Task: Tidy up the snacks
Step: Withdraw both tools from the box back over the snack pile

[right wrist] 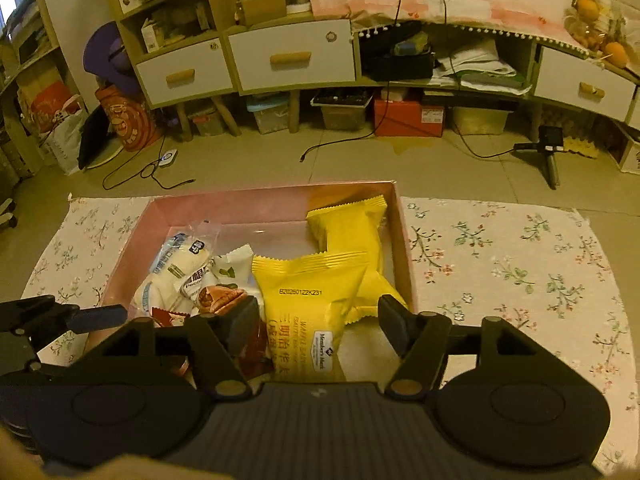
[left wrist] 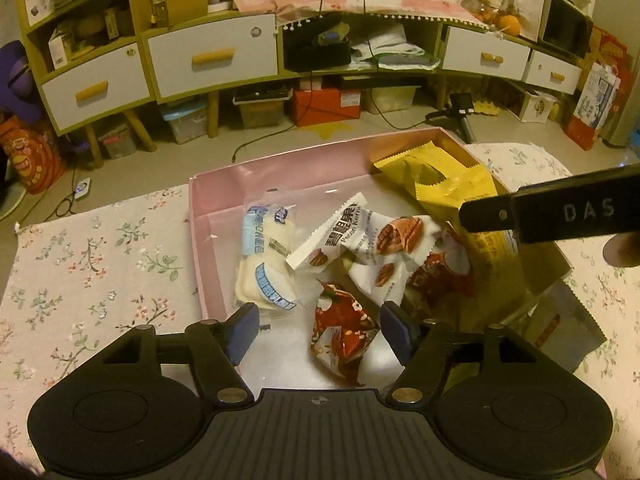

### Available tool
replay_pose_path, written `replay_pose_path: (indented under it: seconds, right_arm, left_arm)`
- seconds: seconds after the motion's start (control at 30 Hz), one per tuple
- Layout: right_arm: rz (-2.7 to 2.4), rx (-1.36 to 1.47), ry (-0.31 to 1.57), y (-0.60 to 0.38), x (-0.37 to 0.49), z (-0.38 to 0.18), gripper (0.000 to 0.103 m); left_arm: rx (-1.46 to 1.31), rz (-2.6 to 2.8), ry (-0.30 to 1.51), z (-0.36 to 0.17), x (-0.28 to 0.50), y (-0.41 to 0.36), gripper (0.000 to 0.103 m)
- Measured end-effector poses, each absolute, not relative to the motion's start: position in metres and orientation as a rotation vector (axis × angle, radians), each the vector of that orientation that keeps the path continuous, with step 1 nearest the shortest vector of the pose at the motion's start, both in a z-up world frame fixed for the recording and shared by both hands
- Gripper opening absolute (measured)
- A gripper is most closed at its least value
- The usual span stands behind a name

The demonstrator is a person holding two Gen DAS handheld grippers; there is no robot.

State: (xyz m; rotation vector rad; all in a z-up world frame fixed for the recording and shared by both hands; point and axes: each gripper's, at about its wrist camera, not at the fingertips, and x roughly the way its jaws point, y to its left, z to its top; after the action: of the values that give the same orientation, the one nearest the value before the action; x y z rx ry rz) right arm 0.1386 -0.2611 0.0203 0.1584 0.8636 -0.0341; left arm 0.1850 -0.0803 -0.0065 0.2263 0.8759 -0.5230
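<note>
- A floral tablecloth (right wrist: 500, 264) covered the low surface beneath me, with a long cabinet (right wrist: 292, 54) of white drawers across the far side of the room.
- A pink box (right wrist: 256, 202) sat in the middle of the cloth, open at the top and holding all the snacks.
- Two yellow packets (right wrist: 316, 304) filled the right half of the box, one overlapping the other; the near one lay between the fingers of my right gripper (right wrist: 318, 320), whose jaws stood apart and pressed on nothing.
- A white-and-blue wrapped bun (left wrist: 264, 264) lay along the left wall of the box.
- A white pecan packet (left wrist: 360, 244) rested in the middle, tilted across its neighbours and touching the bun.
- A red packet (left wrist: 344, 332) lay nearest, between the fingers of my left gripper (left wrist: 320, 328); those jaws also stood apart, clear of the wrapper on both sides.
- A second red packet (left wrist: 436, 276) showed just right of it, partly under the pecan packet.
- One black finger of my right gripper crossed the right edge of the left wrist view, above the yellow packets.
</note>
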Motion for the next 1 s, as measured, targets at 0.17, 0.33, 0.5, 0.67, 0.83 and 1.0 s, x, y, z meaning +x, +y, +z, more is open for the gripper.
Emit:
replay_pose_path:
  seconds: [0.17, 0.33, 0.5, 0.67, 0.83, 1.0]
  right_arm:
    - [-0.04, 0.158, 0.858, -0.261, 0.13, 0.029, 0.07]
    - [-0.036, 0.153, 0.842, -0.256, 0.117, 0.04, 0.078]
    - [-0.027, 0.151, 0.835, -0.252, 0.1, 0.048, 0.083]
    - [-0.027, 0.159, 0.833, -0.249, 0.084, 0.052, 0.087]
    - [-0.041, 0.166, 0.83, -0.248, 0.065, 0.054, 0.094]
    - [-0.05, 0.142, 0.83, -0.245, 0.046, 0.052, 0.098]
  left_arm:
    - [0.222, -0.52, 0.872, 0.004, 0.175, -0.077, 0.074]
    - [0.225, -0.52, 0.863, 0.017, 0.159, -0.072, 0.08]
    - [0.218, -0.525, 0.857, 0.027, 0.143, -0.066, 0.082]
    - [0.22, -0.525, 0.851, 0.038, 0.123, -0.063, 0.087]
    - [0.214, -0.529, 0.848, 0.042, 0.102, -0.056, 0.092]
    - [0.21, -0.521, 0.859, 0.038, 0.081, -0.048, 0.094]
